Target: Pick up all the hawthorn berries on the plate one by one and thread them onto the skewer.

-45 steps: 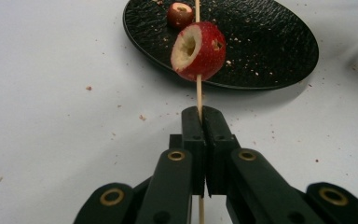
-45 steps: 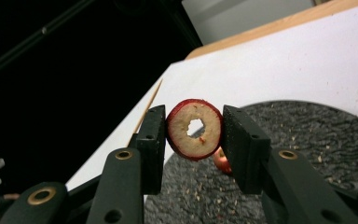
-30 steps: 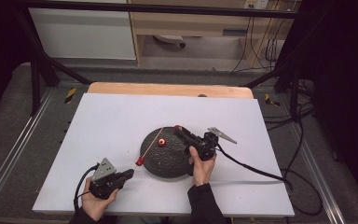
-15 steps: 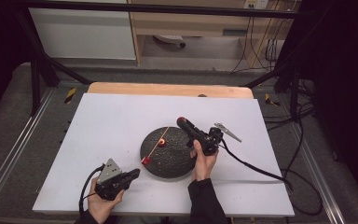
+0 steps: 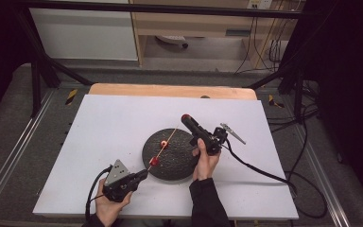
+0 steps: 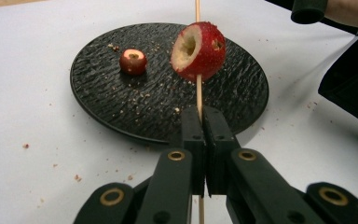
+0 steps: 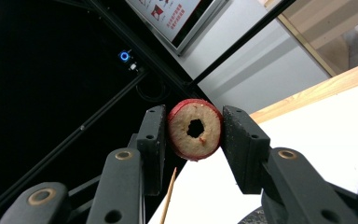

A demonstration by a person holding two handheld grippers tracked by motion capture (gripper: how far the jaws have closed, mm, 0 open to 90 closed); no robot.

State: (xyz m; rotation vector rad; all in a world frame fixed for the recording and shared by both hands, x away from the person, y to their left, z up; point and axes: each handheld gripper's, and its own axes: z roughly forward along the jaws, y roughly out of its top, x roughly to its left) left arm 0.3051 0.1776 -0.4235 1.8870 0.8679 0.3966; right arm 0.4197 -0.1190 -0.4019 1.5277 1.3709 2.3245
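Since the earlier frames, the left gripper (image 5: 141,175) has slid rightward and a little farther along the near edge of the table, bringing the skewer's near end closer to the plate, while the right gripper (image 5: 187,119) has kept its place above the plate's far right side. In the left gripper view, the left gripper (image 6: 204,122) has its jaws pressed fully together on the thin wooden skewer (image 6: 198,93), which runs away from them over the black plate (image 6: 98,100). One red fruit piece (image 6: 199,51), hollow at its cut face, sits threaded on the skewer just beyond the jaws. A smaller red piece (image 6: 133,61) lies on the plate to the left, among crumbs. In the right gripper view, the right gripper (image 7: 192,135) is clamped on a red-skinned fruit slice (image 7: 195,129) with a hole through its pale middle, a pad touching each side. From above, the skewer (image 5: 167,142) slants from the left gripper up toward the right one, across the plate (image 5: 175,168), which rests on the white table (image 5: 108,123) right of centre.
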